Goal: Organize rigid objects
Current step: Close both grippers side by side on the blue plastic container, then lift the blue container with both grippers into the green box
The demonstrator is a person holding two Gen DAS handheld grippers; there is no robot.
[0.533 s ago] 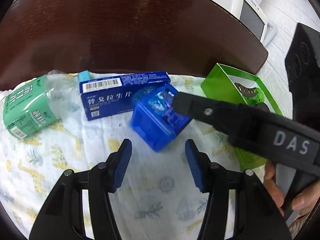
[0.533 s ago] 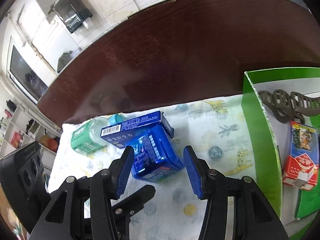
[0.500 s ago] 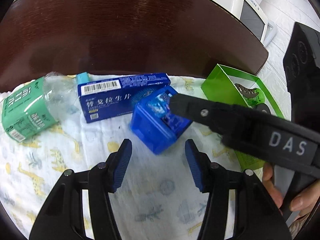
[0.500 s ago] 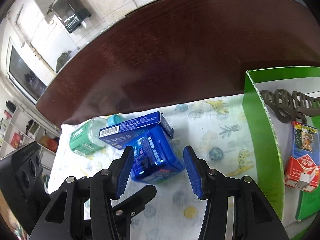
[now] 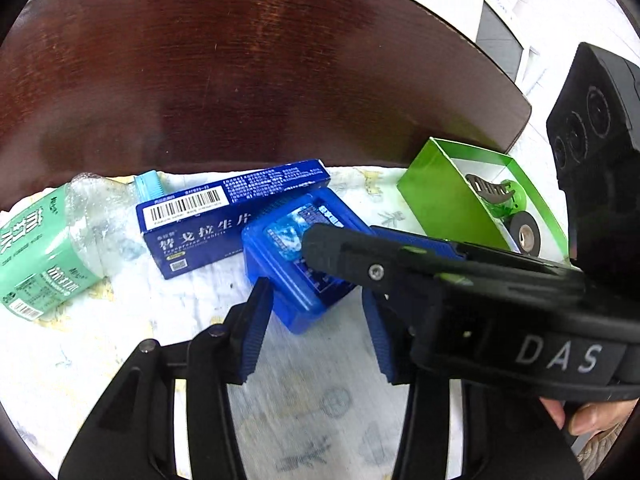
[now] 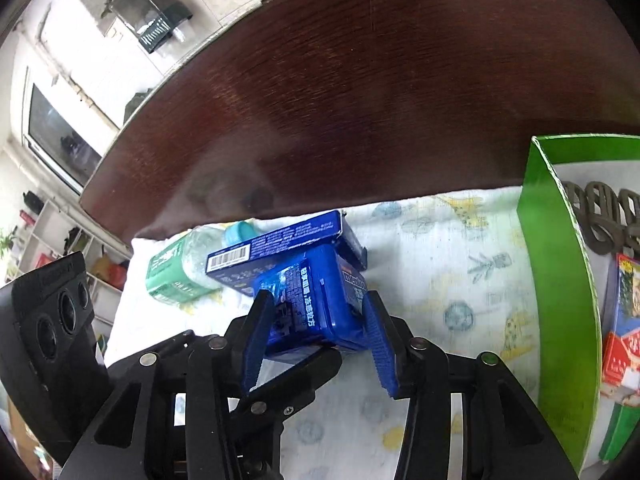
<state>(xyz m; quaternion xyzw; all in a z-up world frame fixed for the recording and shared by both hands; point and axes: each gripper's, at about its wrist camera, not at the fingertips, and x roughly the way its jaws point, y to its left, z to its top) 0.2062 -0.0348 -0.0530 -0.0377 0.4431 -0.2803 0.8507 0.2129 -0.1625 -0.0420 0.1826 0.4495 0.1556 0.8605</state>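
The left gripper (image 5: 316, 324) hangs nearest over the printed cloth (image 5: 312, 392), its jaws closing with a corner of the blue plastic case (image 5: 288, 264) between the tips but not pressed. The right gripper (image 6: 316, 336) crosses from the right, jaws closing around the same case, pads beside its sides; whether they press I cannot tell. The glossy translucent case lies tilted, long axis running near-right to far-left. Just behind it lies a long blue carton (image 5: 224, 216), then a green-labelled bottle (image 5: 44, 248) on its side, left. Far right stands a green box (image 5: 440, 196) holding small items.
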